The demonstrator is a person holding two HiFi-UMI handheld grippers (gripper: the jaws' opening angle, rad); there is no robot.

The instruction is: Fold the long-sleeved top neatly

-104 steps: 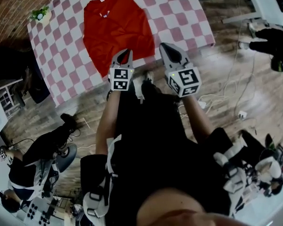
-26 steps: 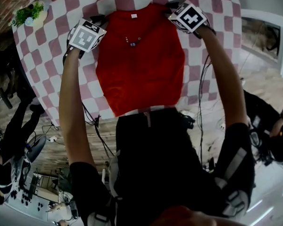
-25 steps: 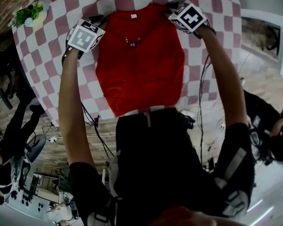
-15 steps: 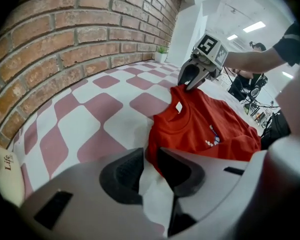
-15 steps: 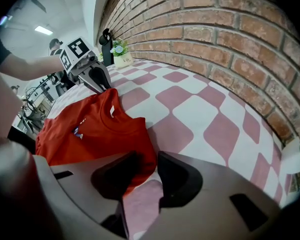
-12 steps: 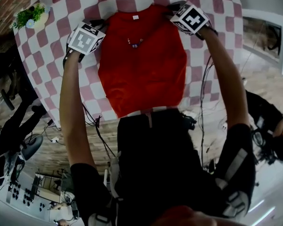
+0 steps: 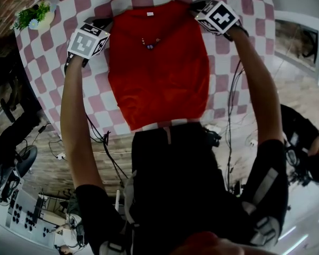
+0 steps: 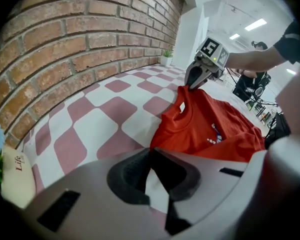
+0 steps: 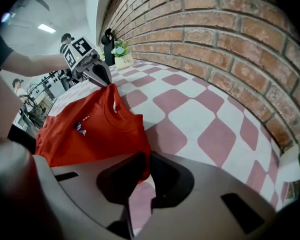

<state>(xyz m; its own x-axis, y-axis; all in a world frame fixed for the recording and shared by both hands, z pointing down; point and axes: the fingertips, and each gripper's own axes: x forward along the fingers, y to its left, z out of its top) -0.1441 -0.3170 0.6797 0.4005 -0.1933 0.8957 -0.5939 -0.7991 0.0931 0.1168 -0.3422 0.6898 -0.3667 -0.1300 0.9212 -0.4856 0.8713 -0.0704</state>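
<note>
The left gripper [image 8: 151, 149] has just been closing and now stands narrow on the left shoulder of the top [image 7: 159, 73]. Its own view shows little cloth between the jaws, but the right gripper view shows the cloth drawn up in a peak at its tips, so I judge it to be pinched. The right gripper [image 9: 147, 153] has also just been closing and clamps a fold of red cloth at the right shoulder. The top lies flat on its back along the middle of the table [image 7: 80, 89], with the collar toward the far edge and the hem at the near edge. No sleeve sticks out at either side, so they seem already folded in, though the head view is too coarse to be sure. The body is at full length: the fold of shoulders to hem is not yet made, and this double grip looks like its start.
</note>
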